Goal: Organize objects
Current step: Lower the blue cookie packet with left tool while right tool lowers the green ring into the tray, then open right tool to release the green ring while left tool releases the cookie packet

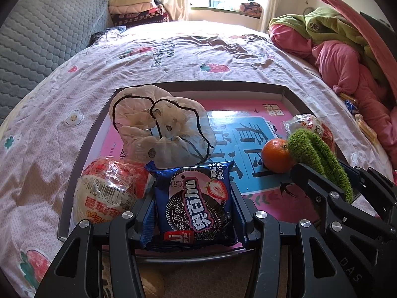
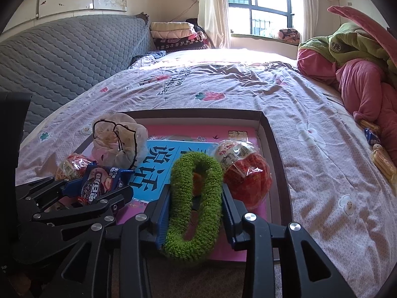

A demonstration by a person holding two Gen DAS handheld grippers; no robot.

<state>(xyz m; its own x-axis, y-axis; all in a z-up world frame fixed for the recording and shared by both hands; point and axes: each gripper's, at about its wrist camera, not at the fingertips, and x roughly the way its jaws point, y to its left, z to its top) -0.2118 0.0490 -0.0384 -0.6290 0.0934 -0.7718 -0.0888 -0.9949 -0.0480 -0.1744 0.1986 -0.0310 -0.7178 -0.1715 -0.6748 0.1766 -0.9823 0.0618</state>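
Note:
My left gripper [image 1: 194,204] is shut on a blue cookie packet [image 1: 196,203] above the near edge of a shallow grey tray [image 1: 82,154] on the bed. My right gripper [image 2: 196,203] is shut on a green fuzzy scrunchie [image 2: 196,206] over the tray's near right part. In the tray lie a pale scrunchie with black trim [image 1: 158,126], an orange [image 1: 276,155], and two red-wrapped snacks, one at left [image 1: 109,191] and one at right [image 2: 244,173]. The cookie packet also shows in the right wrist view [image 2: 99,182].
The tray bottom is a pink and blue printed sheet [image 1: 248,134]. Pink and green bedding [image 1: 347,57] is piled at the right, with snack packets [image 2: 379,156] beside it. A grey quilted headboard [image 1: 37,49] is on the left. A bun-like object [image 1: 151,283] lies below the tray edge.

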